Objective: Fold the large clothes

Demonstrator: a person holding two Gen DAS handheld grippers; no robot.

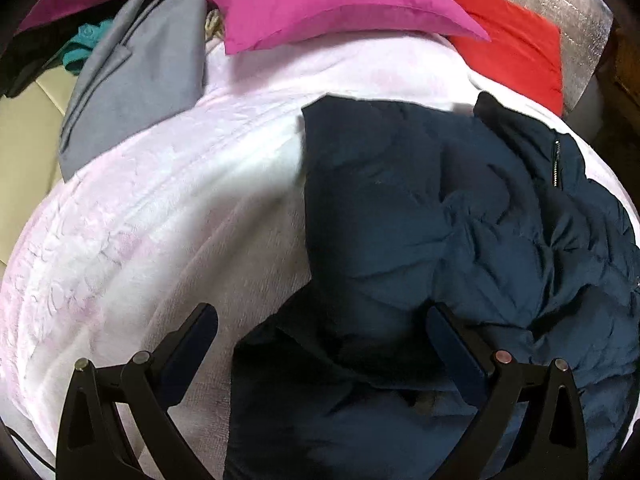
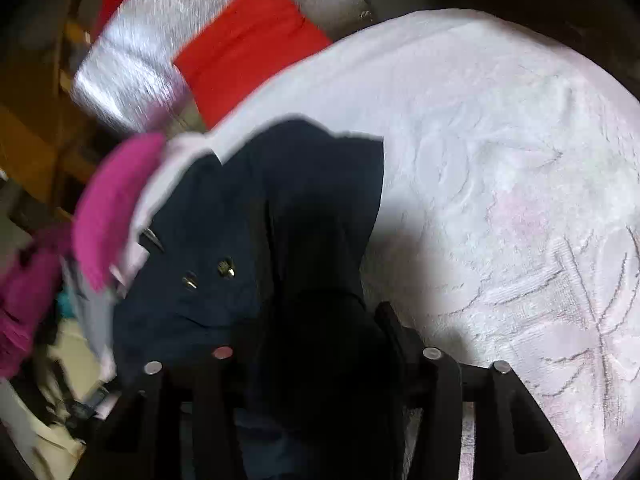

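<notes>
Between left tongs (image 1: 322, 334), navy jacket (image 1: 460, 216)

No legible text, labels, brands, numbers or signs in either wrist view.

The dark blue padded jacket (image 1: 460, 240) carries a zip and small metal fittings, none with readable marking; the pale pink blanket (image 2: 500, 160) bears only an embossed pattern without lettering; the magenta cushion (image 1: 320, 4), the red cushion (image 1: 516, 48) and the silver quilted sheet (image 2: 132, 76) are plain. The right wrist view is blurred by motion, so any fine print there cannot be made out.
</notes>
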